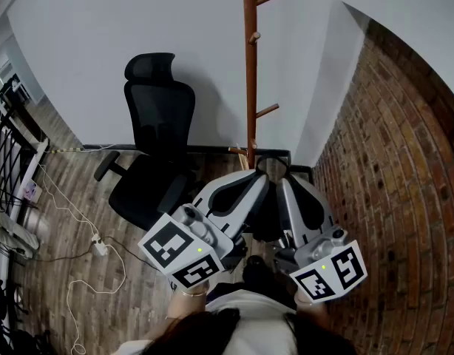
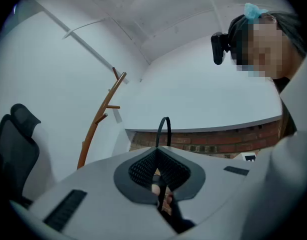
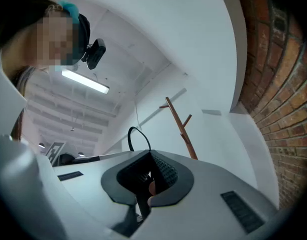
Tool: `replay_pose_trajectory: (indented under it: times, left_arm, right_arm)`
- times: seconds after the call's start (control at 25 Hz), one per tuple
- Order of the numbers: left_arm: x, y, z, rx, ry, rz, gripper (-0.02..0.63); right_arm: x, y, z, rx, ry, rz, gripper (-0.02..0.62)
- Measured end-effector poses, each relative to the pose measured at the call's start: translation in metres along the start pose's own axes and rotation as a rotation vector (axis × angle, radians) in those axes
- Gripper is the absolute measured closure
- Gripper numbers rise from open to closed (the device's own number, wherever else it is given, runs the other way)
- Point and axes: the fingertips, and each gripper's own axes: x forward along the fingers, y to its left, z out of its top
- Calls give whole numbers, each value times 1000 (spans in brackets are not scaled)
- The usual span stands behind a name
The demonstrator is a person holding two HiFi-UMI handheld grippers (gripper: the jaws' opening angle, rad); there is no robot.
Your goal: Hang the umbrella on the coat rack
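Note:
The wooden coat rack (image 1: 250,65) stands in the corner, its pegs angled upward; it also shows as the rack (image 2: 101,116) and the rack (image 3: 181,129) in the gripper views. A dark umbrella (image 1: 262,217) hangs between both grippers, mostly hidden by them. Its black strap loop (image 1: 270,165) pokes up past the jaw tips by the pole's base. My left gripper (image 1: 253,182) and right gripper (image 1: 286,183) press side by side. In the left gripper view the left gripper (image 2: 158,154) is shut below the loop (image 2: 164,129). The right gripper (image 3: 149,160) is shut likewise, below the loop (image 3: 138,136).
A black office chair (image 1: 157,146) stands left of the rack, close to my left gripper. A brick wall (image 1: 390,161) runs along the right. A power strip with white cable (image 1: 100,246) lies on the wooden floor, and a metal frame (image 1: 9,168) stands at far left.

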Motion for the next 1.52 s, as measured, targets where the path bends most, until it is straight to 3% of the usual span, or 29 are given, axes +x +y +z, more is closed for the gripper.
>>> replay_pose_trajectory:
  times: [1.52]
  left_arm:
    - [89, 78, 0, 31, -34, 78, 595]
  right_arm:
    - [78, -90, -7, 46, 9, 113, 560]
